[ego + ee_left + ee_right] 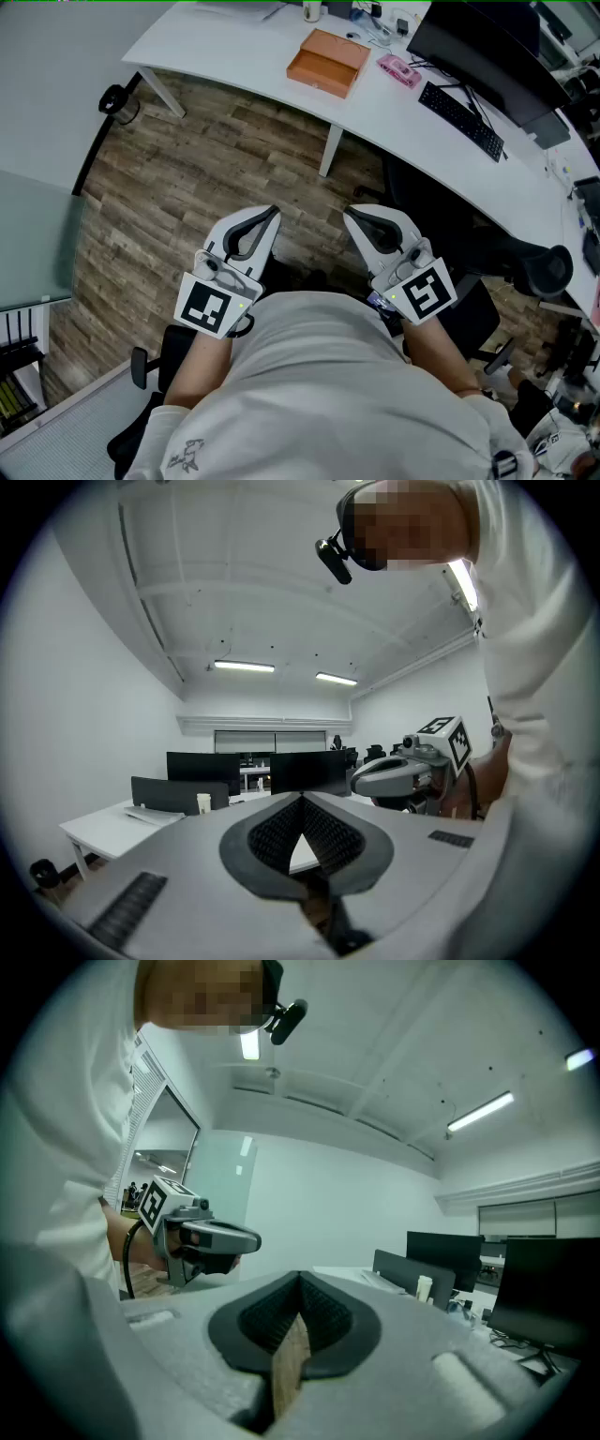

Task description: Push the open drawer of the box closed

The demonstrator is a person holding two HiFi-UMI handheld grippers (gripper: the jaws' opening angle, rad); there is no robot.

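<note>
The jaws of the right gripper (pixel 300 1279) are seen pressed together at the tips, with nothing pinched. Only a sliver of wood floor (pixel 216 159) is glimpsed through the gap behind the pads. The same is shown at the left gripper (pixel 302 799), where the tips are met, nothing is between them, and a wedge of white is seen through the gap. Closed jaws can be judged sensible here, since a drawer front is to be shoved rather than grasped and a blunt joined tip serves for that.

Both grippers are held side by side, close to level, tucked in against the person's body and aimed toward 12 o'clock. Nothing is touched by either. This is read as a ready pose, with the push not yet begun.

Further out, the box (pixel 328 61) is found on the white worktop (pixel 234 47) at 12 o'clock, well apart from both grippers, with bare floor between. A lower ledge is shown along its near side, probably the pulled-out drawer, though that cannot be confirmed from this far. A pink object (pixel 398 70) is spotted just beside the box at 1 o'clock. A keyboard (pixel 461 120) and a monitor (pixel 483 52) are seen at 2 o'clock.

A long reach forward is called for. The drawer front should be met squarely, or the whole box may be skidded across the worktop.
</note>
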